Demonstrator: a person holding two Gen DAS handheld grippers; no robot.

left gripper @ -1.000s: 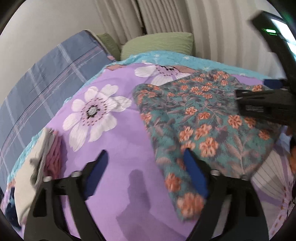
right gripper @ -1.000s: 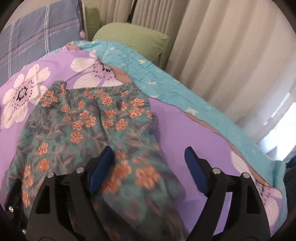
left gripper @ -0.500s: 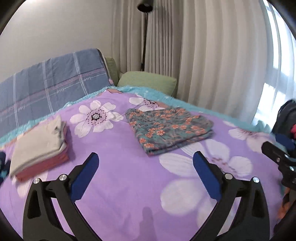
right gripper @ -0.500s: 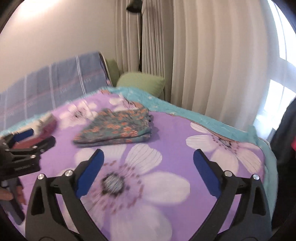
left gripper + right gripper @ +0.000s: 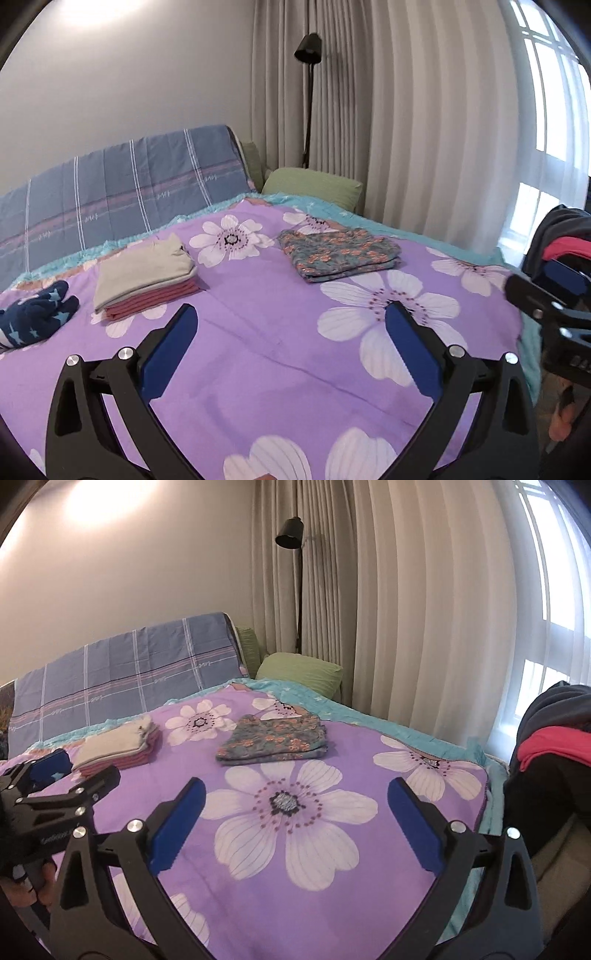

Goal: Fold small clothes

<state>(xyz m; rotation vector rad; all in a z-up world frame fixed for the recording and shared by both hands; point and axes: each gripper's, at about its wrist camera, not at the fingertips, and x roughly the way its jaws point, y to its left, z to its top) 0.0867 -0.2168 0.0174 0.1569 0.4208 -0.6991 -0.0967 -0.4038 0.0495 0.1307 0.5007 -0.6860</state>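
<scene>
Left wrist view, both grippers (image 5: 290, 343) (image 5: 293, 819) wide open, empty, folded floral garment (image 5: 338, 253) on bedspread (image 5: 280, 354).

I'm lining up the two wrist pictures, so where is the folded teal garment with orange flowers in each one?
Left wrist: folded teal garment with orange flowers lies right of centre, mid-height, on the purple bedspread.
Right wrist: it lies just left of centre.
Shared landmark: green pillow behind it.

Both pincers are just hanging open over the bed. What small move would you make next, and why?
Probably swing the right gripper toward the clothes pile at the bed's right edge. The floral garment already lies folded, and both grippers are open and empty.
</scene>
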